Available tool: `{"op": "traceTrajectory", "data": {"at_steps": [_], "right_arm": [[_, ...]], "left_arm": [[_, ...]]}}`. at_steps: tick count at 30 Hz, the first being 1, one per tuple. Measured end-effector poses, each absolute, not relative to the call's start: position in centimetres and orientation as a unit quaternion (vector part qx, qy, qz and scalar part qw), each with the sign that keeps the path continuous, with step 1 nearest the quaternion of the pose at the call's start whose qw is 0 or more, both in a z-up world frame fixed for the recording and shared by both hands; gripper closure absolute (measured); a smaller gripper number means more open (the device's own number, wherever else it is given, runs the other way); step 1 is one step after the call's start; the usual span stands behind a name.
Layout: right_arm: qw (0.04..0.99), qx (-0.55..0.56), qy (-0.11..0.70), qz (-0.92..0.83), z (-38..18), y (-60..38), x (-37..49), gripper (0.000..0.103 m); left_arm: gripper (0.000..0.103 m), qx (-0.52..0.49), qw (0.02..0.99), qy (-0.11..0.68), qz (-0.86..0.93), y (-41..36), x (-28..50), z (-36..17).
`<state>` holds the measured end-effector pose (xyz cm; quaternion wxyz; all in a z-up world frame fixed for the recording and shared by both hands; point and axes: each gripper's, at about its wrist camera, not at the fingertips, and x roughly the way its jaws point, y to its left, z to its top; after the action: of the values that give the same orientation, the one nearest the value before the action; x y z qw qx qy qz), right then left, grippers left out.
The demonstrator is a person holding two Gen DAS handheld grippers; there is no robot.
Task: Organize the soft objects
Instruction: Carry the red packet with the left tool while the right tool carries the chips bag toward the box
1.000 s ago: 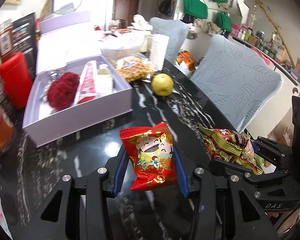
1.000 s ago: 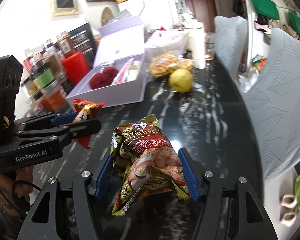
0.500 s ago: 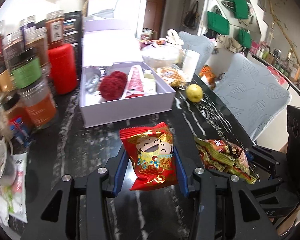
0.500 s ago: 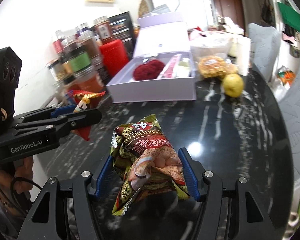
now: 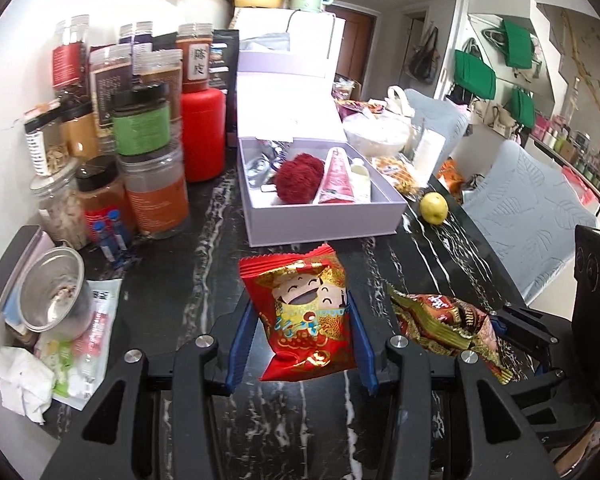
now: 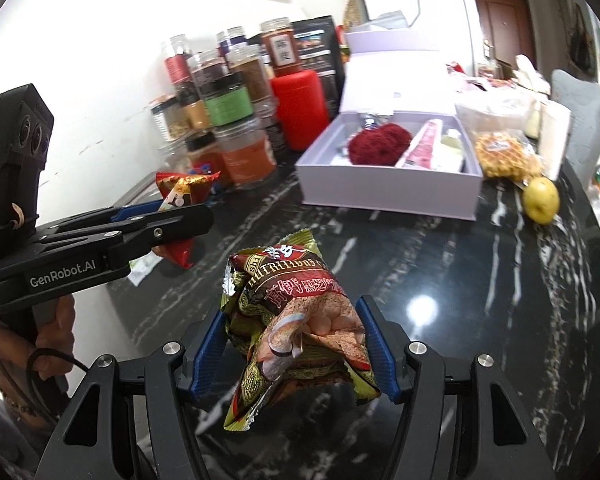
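Above black marble table, left tongs clamp red packet, right tongs green packet.

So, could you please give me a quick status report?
Left claw shut on red snack bag. Right claw shut on green snack bag. Open lavender box ahead, path clear.

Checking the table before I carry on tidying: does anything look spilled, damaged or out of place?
Nothing looks spilled. At the left edge of the table, a crumpled tissue and flat packets lie loose beside an open tin. A yellow fruit sits loose by the box.
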<state>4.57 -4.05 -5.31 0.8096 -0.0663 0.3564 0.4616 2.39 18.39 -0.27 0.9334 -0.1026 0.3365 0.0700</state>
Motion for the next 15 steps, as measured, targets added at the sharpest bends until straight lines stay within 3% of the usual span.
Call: {"op": "traceTrajectory", "data": {"at_steps": [15], "right_arm": [[0.807, -0.052, 0.345, 0.476, -3.1, -0.4, 7.7, 0.04]], "left_arm": [[0.059, -0.105, 0.943, 0.306, 0.077, 21.7, 4.9, 1.5]]}}
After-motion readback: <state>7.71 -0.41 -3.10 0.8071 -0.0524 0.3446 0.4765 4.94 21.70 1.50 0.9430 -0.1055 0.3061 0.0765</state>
